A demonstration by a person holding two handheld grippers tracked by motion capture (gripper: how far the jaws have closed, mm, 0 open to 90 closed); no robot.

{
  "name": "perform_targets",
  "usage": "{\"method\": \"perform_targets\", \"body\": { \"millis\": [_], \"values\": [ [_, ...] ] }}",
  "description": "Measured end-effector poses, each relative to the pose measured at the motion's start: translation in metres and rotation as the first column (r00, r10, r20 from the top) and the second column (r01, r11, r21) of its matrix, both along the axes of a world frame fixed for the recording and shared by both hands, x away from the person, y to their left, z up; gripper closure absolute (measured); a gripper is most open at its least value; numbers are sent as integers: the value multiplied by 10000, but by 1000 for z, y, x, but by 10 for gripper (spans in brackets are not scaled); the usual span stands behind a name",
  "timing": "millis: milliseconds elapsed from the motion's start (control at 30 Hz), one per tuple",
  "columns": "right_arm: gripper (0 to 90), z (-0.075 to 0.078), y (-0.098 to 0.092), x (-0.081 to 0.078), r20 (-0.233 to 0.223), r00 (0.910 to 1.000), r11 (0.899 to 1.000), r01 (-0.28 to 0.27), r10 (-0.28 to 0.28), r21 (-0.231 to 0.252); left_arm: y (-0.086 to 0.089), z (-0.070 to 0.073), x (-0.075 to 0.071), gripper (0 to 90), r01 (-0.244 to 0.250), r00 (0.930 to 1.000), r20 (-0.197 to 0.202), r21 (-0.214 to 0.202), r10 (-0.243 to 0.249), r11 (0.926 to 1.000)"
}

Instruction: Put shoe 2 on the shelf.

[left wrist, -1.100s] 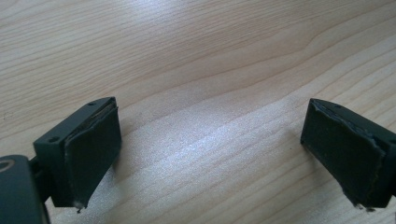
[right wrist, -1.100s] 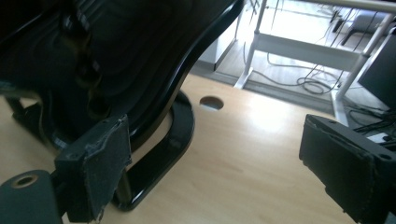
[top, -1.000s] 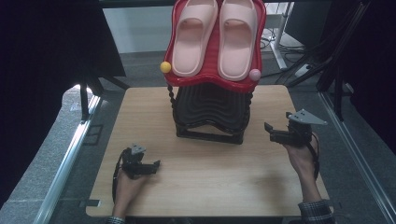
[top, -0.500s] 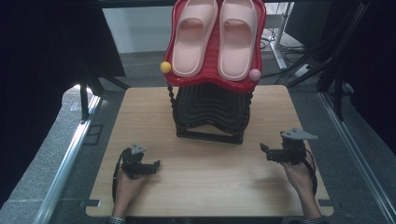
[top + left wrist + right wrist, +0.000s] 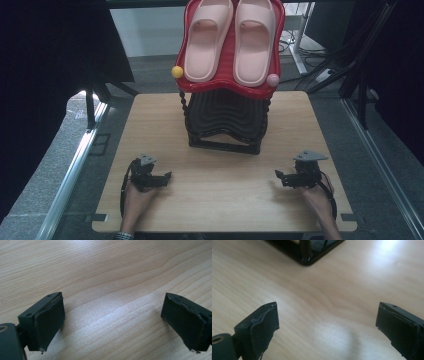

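Resting low on the wooden table (image 5: 220, 210), my left gripper (image 5: 166, 176) and right gripper (image 5: 278, 175) both have their jaws spread wide with nothing between them. Well ahead stands the black rack (image 5: 225, 120), its red tray (image 5: 229, 82) carrying two pink slippers (image 5: 234, 37).

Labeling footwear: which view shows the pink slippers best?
The high view: both pink slippers lie side by side on the red tray atop the black rack. The right gripper view catches just the rack's base corner; the left gripper view, bare table.
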State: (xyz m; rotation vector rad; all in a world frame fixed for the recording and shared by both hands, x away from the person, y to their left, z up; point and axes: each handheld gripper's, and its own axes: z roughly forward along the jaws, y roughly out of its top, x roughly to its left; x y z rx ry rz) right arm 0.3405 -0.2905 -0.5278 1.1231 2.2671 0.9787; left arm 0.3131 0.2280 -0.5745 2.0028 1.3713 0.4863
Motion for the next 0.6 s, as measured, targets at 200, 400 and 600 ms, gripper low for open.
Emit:
{"method": "perform_targets", "body": {
  "millis": [200,400,600],
  "values": [
    [36,-20,6,0,-634,9976,9989,-290,265,-375,0,0,0,49,-1,10000,2,1,1,10000],
    [19,-24,7,0,-670,9972,9990,-361,343,-264,-1,0,-1,50,-25,10000,4,5,25,10000],
    [20,-24,7,-1,-667,9973,9992,-312,294,-255,-1,0,-1,49,-35,10000,2,3,35,10000]
  ]
}}
